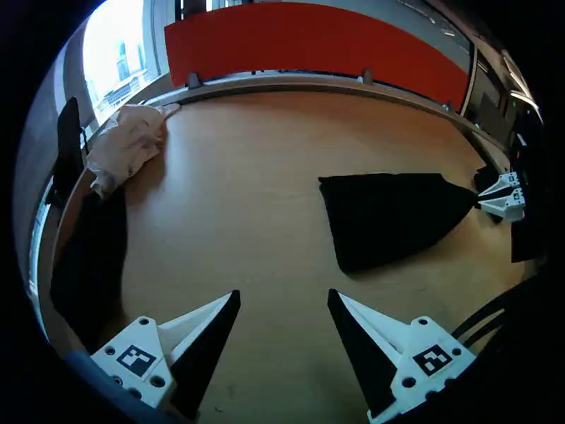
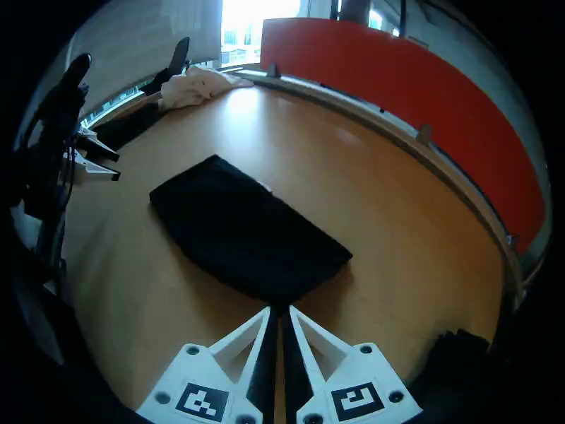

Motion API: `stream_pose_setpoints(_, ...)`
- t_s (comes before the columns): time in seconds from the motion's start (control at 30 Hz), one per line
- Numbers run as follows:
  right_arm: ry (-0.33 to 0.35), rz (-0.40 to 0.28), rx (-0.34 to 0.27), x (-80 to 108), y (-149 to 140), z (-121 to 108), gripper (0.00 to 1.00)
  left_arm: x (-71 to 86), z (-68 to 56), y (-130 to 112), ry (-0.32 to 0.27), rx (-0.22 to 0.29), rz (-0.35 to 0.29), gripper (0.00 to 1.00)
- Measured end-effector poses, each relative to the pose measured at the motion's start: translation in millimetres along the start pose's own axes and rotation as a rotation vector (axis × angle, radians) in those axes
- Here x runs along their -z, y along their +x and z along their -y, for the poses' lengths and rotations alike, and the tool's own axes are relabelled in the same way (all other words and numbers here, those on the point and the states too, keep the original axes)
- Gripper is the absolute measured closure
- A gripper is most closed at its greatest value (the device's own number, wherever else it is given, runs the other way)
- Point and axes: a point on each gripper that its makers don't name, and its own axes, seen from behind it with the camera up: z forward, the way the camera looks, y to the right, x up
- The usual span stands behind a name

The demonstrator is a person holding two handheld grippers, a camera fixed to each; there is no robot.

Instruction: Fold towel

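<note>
A black towel point(image 1: 388, 215) lies folded on the wooden table point(image 1: 240, 198), with its right corner drawn out to a point. My right gripper point(image 1: 503, 198) is shut on that corner at the table's right edge. In the right gripper view the towel point(image 2: 240, 226) spreads out ahead, and its near corner sits pinched in the right gripper point(image 2: 281, 314). My left gripper point(image 1: 282, 297) is open above bare wood, down and to the left of the towel, and holds nothing. The left gripper point(image 2: 95, 159) also appears at the far left of the right gripper view, apart from the towel.
A crumpled beige cloth point(image 1: 127, 141) lies at the table's far left corner, with a dark cloth point(image 1: 92, 261) along the left edge below it. A red partition point(image 1: 311, 42) runs along the far edge. A dark object point(image 2: 459, 346) sits near the right gripper.
</note>
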Motion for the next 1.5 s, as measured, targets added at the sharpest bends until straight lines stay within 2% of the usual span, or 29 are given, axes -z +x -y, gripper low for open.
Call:
stream_pose_setpoints(0.37, -0.052, -0.097, 0.053, 28.9, 50.0, -15.6, 0.95, 0.4, -6.4, 5.6, -0.005, -0.005, -0.011, 0.08)
stream_pose_setpoints(0.8, -0.108, -0.153, 0.079, 59.1, 70.9, -36.8, 0.95, 0.3, -11.9, 10.2, -0.008, -0.017, -0.017, 0.08)
stream_pose_setpoints(1.07, -0.108, -0.151, 0.086, 58.9, 68.1, -37.7, 0.95, -0.1, -12.8, 10.7, -0.008, -0.015, -0.018, 0.08)
stream_pose_setpoints(1.5, -0.056, -0.157, 0.114, 50.3, 73.4, -16.4, 0.95, -1.2, -15.7, 16.8, -0.014, -0.014, -0.028, 0.08)
